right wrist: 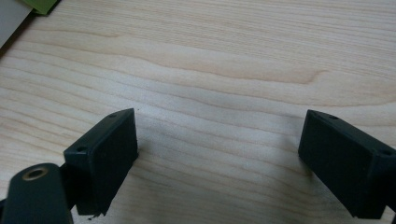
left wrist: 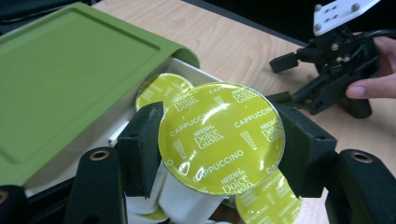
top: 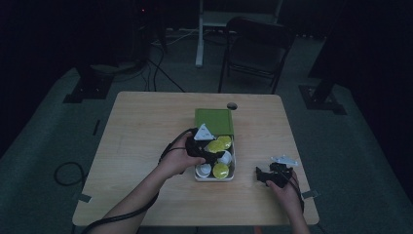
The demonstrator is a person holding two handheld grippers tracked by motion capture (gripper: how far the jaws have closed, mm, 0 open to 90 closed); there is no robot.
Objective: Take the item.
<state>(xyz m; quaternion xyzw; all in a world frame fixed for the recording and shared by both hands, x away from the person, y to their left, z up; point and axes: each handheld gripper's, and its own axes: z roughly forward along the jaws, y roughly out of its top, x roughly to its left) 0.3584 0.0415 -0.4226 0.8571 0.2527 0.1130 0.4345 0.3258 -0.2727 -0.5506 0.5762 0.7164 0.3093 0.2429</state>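
Left tool [left wrist: 219, 140] is clamped on one coffee capsule [left wrist: 221, 137], pads on either side of its yellow-green foil lid, which reads "Cappuccino". The capsule is lifted just above the box [top: 233, 168], a white tray at mid-worktop with a green lid [left wrist: 70, 88] slid back to the far side.

In the high view the left tool [top: 208, 148] sits over the middle of the open tray, the person's left hand [top: 178, 158] behind it.

Still in the tray: several more capsules [top: 220, 170], some foil-up, some showing white bodies. Exact count unclear under the tool.

Right tool [top: 272, 174] rests on the worktop [top: 146, 126] to the right of the box, well apart from it. Its jaws stand wide apart over bare wood, nothing between them.

Progress, as judged: unloading the box looks early. No capsule lies out on the worktop anywhere in view, so the held one seems the first to come out. Grasp and lift appear done for this capsule; carrying it clear and setting it down remain, then the rest of the tray. The right tool looks idle, possibly waiting for a handover.
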